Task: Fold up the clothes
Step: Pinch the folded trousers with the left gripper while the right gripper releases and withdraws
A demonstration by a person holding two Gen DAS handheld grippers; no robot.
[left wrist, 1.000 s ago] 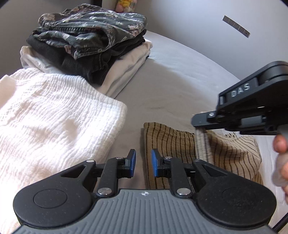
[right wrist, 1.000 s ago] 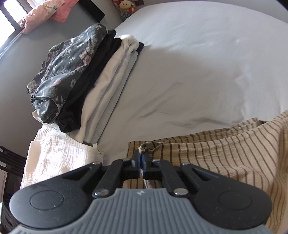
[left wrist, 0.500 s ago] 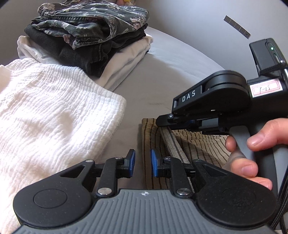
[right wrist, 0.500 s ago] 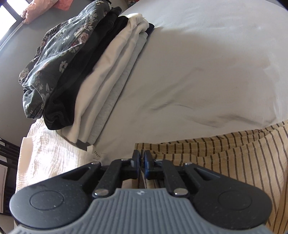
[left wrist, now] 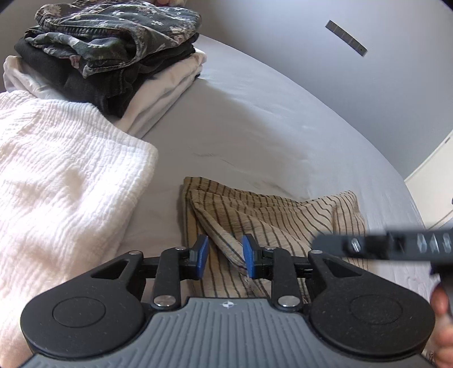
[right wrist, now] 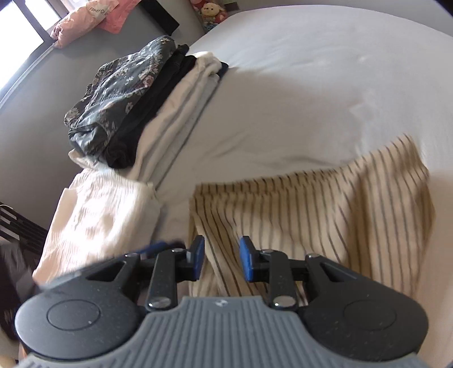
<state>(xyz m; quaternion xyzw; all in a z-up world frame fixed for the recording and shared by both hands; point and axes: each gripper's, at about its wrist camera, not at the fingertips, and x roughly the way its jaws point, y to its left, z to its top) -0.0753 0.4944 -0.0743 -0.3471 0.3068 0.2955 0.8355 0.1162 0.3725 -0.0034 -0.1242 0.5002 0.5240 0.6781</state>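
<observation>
The tan striped garment (left wrist: 271, 215) lies folded on the grey bed sheet (left wrist: 254, 127), and everything else can be placed from it. The left gripper (left wrist: 225, 252) hangs just above its near edge; its blue-padded fingers (left wrist: 201, 252) are partly apart and opening, with a raised fold of the striped cloth between them, though the pads do not press on it. The right gripper (right wrist: 218, 258) hovers over the same garment nearer its left corner, fingers likewise partly apart and opening, striped cloth showing below the gap but not pinched. In the left wrist view the right gripper's black body crosses the garment's right side, blurred, with part of a hand (left wrist: 441, 308) at the frame edge beside it. Just left of the striped garment, with a narrow strip of sheet between, lies a white crinkled cloth (left wrist: 65, 181). Beyond that cloth, further up the bed from the garment, stands a stack of folded clothes (left wrist: 113, 62): a dark floral piece on top, black under it, white layers at the bottom. Far behind the garment in the right wrist view sit a plush toy (right wrist: 209, 11) and a pink bag (right wrist: 85, 22).
</observation>
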